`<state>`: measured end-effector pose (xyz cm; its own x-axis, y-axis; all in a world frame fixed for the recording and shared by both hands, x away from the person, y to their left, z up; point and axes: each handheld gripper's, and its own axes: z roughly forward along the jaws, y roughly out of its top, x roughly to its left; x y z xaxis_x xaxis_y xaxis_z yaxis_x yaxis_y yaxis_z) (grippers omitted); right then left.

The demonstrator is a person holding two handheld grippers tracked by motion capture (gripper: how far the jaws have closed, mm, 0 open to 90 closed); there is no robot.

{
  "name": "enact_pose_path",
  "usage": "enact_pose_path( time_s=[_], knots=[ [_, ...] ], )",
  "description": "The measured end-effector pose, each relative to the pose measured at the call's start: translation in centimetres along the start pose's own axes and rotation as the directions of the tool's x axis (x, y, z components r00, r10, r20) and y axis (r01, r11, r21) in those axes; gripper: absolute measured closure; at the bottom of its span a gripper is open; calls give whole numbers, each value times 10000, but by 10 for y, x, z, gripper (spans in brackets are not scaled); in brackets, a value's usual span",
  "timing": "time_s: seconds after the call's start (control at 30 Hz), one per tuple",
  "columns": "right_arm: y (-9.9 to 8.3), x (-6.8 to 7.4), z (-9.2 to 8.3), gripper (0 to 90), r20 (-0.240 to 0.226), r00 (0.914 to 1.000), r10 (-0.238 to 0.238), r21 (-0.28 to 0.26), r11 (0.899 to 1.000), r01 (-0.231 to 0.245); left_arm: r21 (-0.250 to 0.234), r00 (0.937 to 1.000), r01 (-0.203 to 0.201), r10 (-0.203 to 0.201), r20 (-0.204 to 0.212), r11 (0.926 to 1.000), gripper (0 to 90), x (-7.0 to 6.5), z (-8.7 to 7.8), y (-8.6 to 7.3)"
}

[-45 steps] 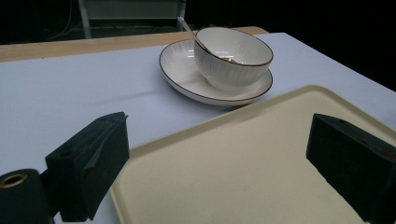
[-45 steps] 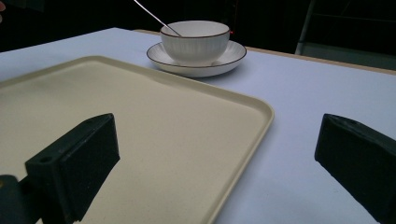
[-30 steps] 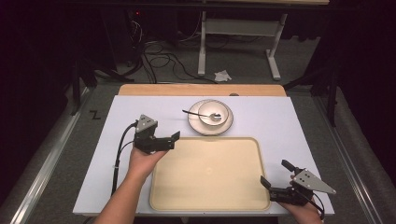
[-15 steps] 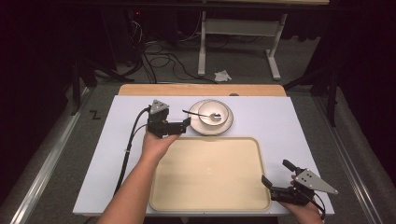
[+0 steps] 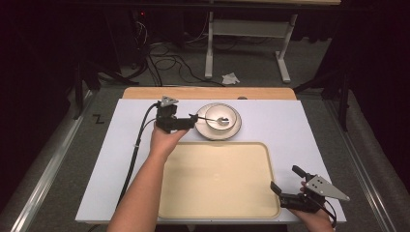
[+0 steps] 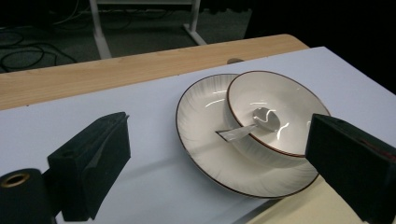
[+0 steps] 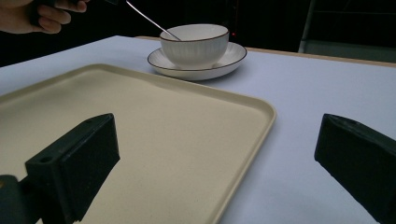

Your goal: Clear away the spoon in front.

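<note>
High view: a white bowl [image 5: 222, 116] holding a spoon [image 5: 215, 119] sits on a plate [image 5: 234, 132] at upper centre, above the beige tray [image 5: 217, 179]. The left gripper [image 5: 192, 122], jaws spread, flanks the spoon's handle tip. The right gripper [image 5: 286, 182], jaws apart and empty, rests at lower right.
</note>
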<state>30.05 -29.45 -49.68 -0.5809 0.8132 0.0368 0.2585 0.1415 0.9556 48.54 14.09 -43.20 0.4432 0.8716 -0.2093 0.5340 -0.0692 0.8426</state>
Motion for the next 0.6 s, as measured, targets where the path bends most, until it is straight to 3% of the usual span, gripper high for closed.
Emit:
enact_pose_path(
  time_s=[0.1, 0.27, 0.33, 0.37, 0.5, 0.53, 0.6],
  knots=[
    [0, -1, 0, 5, -7, 10000, 33, 17, 10000, -33, 225, 9993, 375, -374, -62, 9990, 85, 6, 8, 1],
    [-1, -1, -1, 5, 40, 9999, 116, 15, 9999, -116, 437, 9979, 648, -650, 28, 9969, 118, 5, 19, 0],
    [-1, -2, -1, 5, 54, 9999, 153, 39, 9999, -153, 462, 9963, 821, -833, 231, 9956, 220, 5, 22, 0],
    [-1, -2, -1, 5, 54, 9999, 153, 39, 9999, -153, 467, 9959, 879, -888, 182, 9950, 220, 4, 23, -1],
    [-1, -3, -2, 6, 65, 9998, 181, -44, 9998, -180, 474, 9957, 829, -848, 385, 9954, 453, 2, 25, -3],
    [-1, -3, -2, 6, 65, 9998, 181, -44, 9998, -180, 500, 9947, 888, -912, 476, 9948, 453, 3, 25, -3],
    [-1, -4, -2, 8, 72, 9997, 230, -14, 9997, -230, 495, 9925, 1054, -1082, 572, 9932, 535, 4, 24, -2]
  ],
)
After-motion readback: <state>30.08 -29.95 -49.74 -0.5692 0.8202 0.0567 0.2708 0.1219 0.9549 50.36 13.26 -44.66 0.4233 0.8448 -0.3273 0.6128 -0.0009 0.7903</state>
